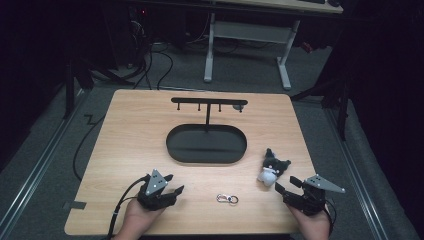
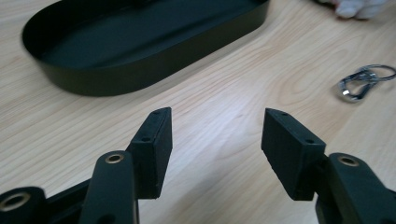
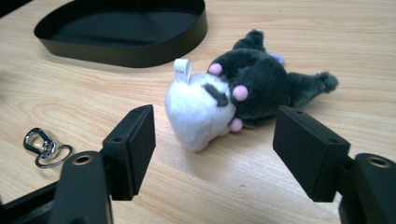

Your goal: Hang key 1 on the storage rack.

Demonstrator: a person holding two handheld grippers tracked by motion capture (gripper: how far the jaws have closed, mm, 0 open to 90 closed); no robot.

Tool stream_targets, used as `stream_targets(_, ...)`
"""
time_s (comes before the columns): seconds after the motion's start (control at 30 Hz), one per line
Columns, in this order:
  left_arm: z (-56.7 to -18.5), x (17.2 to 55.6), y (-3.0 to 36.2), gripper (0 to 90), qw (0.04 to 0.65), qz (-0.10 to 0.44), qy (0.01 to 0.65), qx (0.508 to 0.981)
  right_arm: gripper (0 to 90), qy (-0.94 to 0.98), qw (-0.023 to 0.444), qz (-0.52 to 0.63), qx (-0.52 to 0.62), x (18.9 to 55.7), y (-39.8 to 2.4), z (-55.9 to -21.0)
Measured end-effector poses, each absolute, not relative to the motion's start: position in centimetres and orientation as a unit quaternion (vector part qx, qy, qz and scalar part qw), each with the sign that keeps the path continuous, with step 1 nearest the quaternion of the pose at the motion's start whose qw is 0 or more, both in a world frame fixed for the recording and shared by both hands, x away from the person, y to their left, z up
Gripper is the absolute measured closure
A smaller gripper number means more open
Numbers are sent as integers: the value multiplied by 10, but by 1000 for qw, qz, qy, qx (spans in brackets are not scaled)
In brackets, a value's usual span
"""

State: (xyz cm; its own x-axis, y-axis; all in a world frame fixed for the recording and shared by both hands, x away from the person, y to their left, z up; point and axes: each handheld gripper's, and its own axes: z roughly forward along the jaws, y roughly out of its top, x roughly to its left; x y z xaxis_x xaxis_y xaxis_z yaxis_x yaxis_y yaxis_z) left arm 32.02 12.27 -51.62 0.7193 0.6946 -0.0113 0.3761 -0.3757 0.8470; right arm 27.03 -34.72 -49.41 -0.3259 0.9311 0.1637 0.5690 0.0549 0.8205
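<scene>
Both pairs of jaws stand wide with nothing between them. The right gripper (image 1: 287,189) rests low at the table's (image 1: 130,150) near right corner, and the plush toy (image 3: 233,100) lies on its side just ahead of it, at about eleven o'clock from the jaws, apart from them; its white fabric loop (image 3: 182,71) sticks up at the far side. The left gripper (image 1: 171,184) sits at the near left, aimed over bare wood, with the metal clasp (image 1: 227,199) at its three o'clock, lying flat between the two grippers. Farther out, at twelve o'clock, the black oval tray (image 1: 206,156) carries an upright stand with a hook bar (image 1: 209,101).

I'd judge the risk is in the grab: the toy is soft and rounded, so jaws closing on the head off-centre could squeeze it sideways and roll it away, or flatten the loop so it can't be threaded. The clasp is small and flat and could skid.

No brand, label text or writing can be read on anything
</scene>
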Motion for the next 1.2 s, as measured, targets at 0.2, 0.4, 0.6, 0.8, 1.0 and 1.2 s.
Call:
stream_targets(0.2, -517, 325, 126, 441, 457, 168, 336, 806, 303, 694, 228, 410, 545, 271, -343, -496)
stream_targets(0.4, -514, 326, 128, 441, 462, 168, 340, 802, 364, 689, 226, 408, 555, 272, -347, -498)
stream_targets(0.6, -515, 330, 136, 438, 455, 181, 354, 797, 683, 701, 240, 383, 552, 277, -353, -499)
stream_targets(0.8, -516, 327, 148, 435, 456, 175, 371, 790, 900, 710, 253, 359, 550, 288, -357, -499)
stream_targets(1.0, -513, 313, 164, 427, 456, 191, 382, 781, 900, 718, 260, 310, 566, 320, -356, -509)
stream_targets(1.2, -513, 304, 179, 425, 451, 199, 397, 774, 899, 723, 256, 296, 569, 343, -353, -516)
